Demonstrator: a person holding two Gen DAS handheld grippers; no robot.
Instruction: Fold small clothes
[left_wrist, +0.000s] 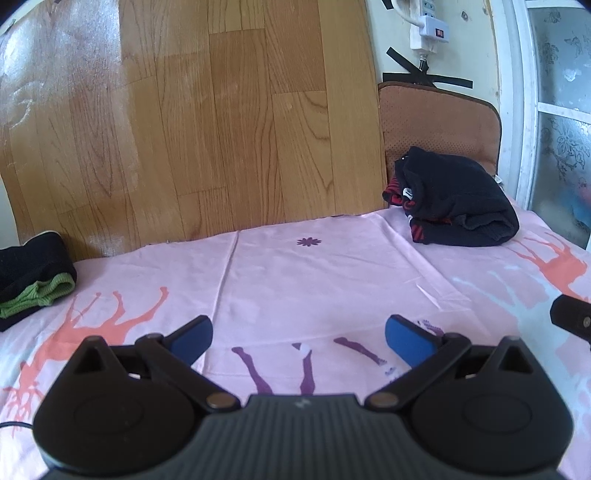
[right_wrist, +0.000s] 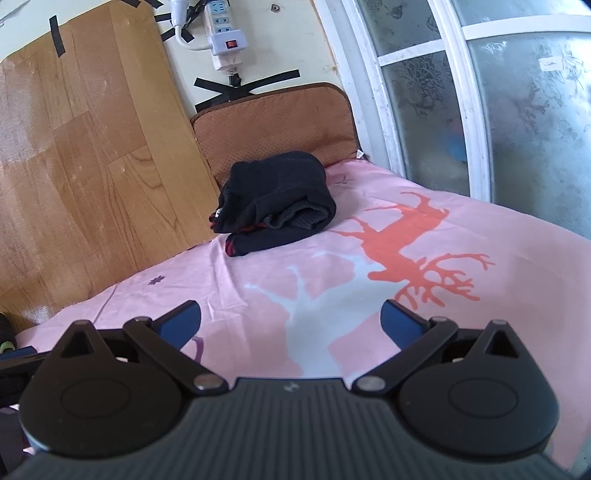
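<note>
My left claw (left_wrist: 298, 338) hangs released, blue pads (left_wrist: 404, 338) spread wide over the pink sheet (left_wrist: 332, 273), grasping nothing. My right claw (right_wrist: 291, 321) is equally spread and empty. Far ahead, a folded dark garment (right_wrist: 275, 201) lies against the brown cushion (right_wrist: 273, 118). Another dark piece with green trim (left_wrist: 35, 275) sits at the sheet's left edge.

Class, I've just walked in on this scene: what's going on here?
A person is folding small clothes on a pink sheet with two handheld grippers. At this moment neither holds anything: the left gripper and the right gripper both hover open over bare sheet. A folded dark pile sits at the back by the brown cushion. A black-and-green garment lies at the left edge.
</note>
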